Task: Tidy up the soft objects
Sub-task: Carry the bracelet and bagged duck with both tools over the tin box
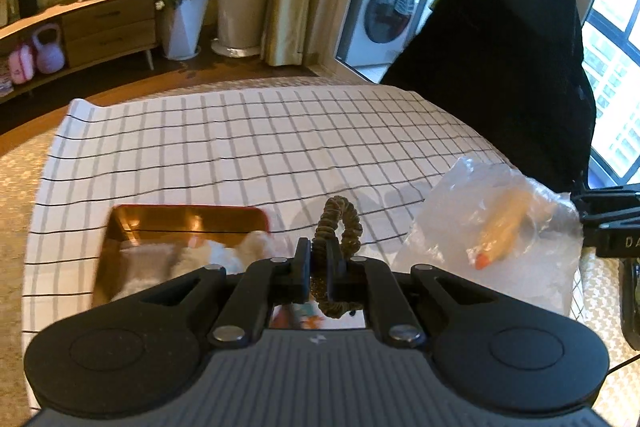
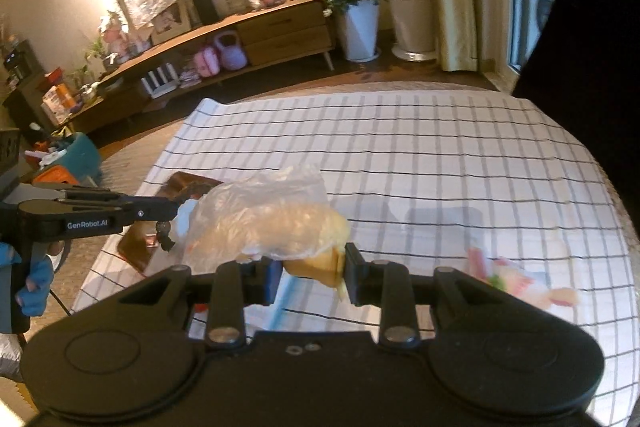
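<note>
Both loads are in the air above the checked cloth [image 1: 280,147]. The left tongs [image 1: 318,263] pinch a brown scrunchie [image 1: 338,223]; the right tongs [image 2: 310,269] pinch a yellow item in clear plastic [image 2: 260,223]. Next, probably, lowering them into the red-rimmed tin [image 1: 180,223] near left.

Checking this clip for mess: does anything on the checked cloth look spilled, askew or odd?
Little stands out. The tin tray sits askew to the cloth's grid, and a few colourful soft bits lie loose near the right gripper; blur hides what they are. Nothing looks spilled or damaged.
</note>
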Demonstrator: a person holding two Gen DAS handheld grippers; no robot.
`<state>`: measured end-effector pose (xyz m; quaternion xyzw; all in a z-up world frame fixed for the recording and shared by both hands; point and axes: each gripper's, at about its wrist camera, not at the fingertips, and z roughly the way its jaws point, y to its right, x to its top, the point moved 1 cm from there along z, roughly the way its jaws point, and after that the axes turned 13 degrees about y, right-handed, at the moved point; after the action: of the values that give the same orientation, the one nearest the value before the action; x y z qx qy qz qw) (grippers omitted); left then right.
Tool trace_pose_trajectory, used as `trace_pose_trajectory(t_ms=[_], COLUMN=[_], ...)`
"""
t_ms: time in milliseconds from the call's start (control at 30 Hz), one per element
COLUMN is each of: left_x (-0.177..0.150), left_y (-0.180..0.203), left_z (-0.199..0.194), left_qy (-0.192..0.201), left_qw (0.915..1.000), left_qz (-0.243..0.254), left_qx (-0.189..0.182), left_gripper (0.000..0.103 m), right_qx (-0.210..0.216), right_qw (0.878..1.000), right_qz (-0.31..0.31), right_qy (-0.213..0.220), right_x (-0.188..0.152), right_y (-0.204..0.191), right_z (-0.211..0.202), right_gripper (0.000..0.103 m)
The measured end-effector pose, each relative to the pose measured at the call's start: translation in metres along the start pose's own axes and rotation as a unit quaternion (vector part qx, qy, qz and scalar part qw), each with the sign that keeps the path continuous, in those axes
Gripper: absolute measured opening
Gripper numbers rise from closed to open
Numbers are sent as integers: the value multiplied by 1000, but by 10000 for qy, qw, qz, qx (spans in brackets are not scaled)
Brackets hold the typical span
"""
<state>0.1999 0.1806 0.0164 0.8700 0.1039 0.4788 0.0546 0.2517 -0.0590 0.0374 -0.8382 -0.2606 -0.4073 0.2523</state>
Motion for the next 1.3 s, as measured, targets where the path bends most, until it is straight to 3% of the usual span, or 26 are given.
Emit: trace_pose_trajectory(t_ms=[600,900,1300], left_x=[6,-14,-41], left_y=[-100,-121,-115], left_z=[-42,-24,22], left_qy=[213,32,-333], left_qw=[9968,9958,9959], left_qz=[-357,-458,-377], left_qx=[681,794,748], left_gripper=[7,7,7], right_qx=[514,461,340], right_qw=[9969,9944,9918], right_qz=[-523,-700,-806], right_qy=[-298,-639,-932], right_x=[8,-8,-27], right_y=[-104,-126,-137], right_z=[82,129,172], right_gripper=[31,31,31])
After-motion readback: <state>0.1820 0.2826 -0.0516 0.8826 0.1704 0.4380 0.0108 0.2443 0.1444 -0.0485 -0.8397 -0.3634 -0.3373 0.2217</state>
